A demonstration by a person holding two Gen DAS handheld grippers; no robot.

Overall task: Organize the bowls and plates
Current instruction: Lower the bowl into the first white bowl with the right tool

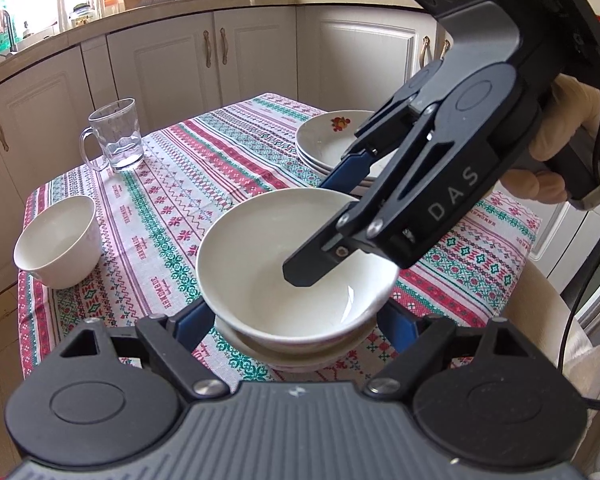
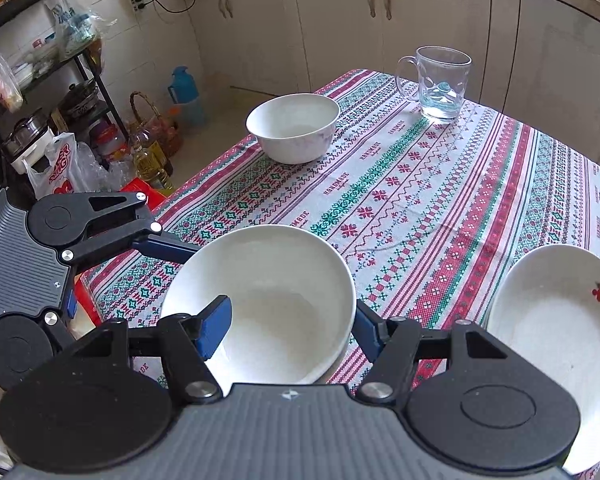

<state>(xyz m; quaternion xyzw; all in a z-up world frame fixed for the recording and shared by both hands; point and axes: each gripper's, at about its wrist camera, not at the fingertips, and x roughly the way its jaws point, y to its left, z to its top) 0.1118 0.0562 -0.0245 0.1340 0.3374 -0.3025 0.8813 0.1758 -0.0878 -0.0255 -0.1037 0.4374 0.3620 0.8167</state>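
A white bowl sits nested in another bowl near the table's front edge; it also shows in the right wrist view. My right gripper straddles its rim, one finger inside and one outside, the jaws closed on the wall. My left gripper is open, its fingers on either side of the lower bowl; whether they touch is hidden. A second white bowl stands at the left edge. A stack of plates with a fruit print lies at the right.
A glass mug stands at the far left of the patterned tablecloth, also in the right wrist view. Kitchen cabinets ring the table. Bags, bottles and a metal rack crowd the floor on one side.
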